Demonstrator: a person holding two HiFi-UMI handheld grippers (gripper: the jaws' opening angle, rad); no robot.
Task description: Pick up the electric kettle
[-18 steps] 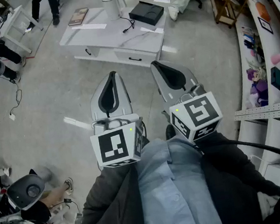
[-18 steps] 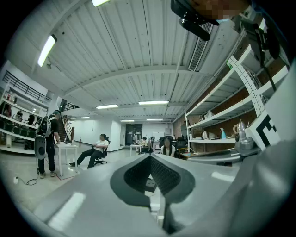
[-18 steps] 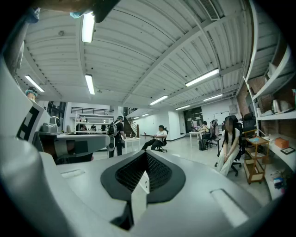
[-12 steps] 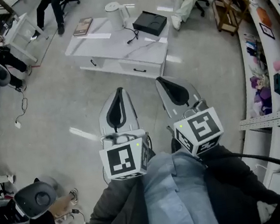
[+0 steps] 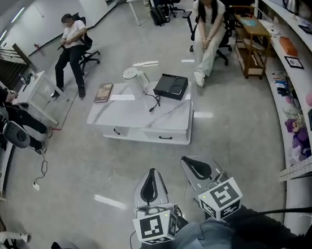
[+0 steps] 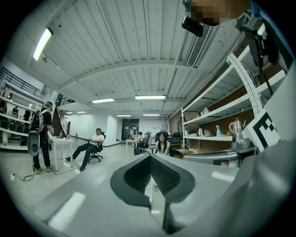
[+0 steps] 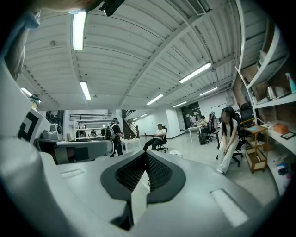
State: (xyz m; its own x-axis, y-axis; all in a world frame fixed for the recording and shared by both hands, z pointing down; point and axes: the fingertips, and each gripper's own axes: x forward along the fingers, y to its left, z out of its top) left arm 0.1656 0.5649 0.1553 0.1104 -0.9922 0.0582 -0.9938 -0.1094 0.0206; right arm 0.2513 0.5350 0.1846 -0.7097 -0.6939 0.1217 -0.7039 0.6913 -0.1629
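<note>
Book: a brown book lies at the table's far left corner, well ahead of the left gripper and off to its left; it is not in the way.
Electric kettle: the white electric kettle stands upright on the far side of the low white table, well ahead of both grippers and almost straight out from the left one. Its handle seems to be on the side nearer the black box.
Left gripper: the left gripper is held low, close to the person's body, with its jaws pressed together and nothing between them.
Cable: a dark cable runs over the tabletop just right of the kettle, between it and the right gripper's line of approach.
Black box: a flat black box sits right of the kettle, nearly dead ahead of the right gripper.
Right gripper: the right gripper is beside the left one, jaws likewise closed and empty.
Step in hand: the approach; bare floor separates the grippers from the table.
Doing it well: walk up until the kettle is within reach, and spread the jaws before arriving. Come at the handle from the box side, above the cable. Clamp the handle squarely and lift straight up, so that the kettle does not tip or drag the cord.
</note>
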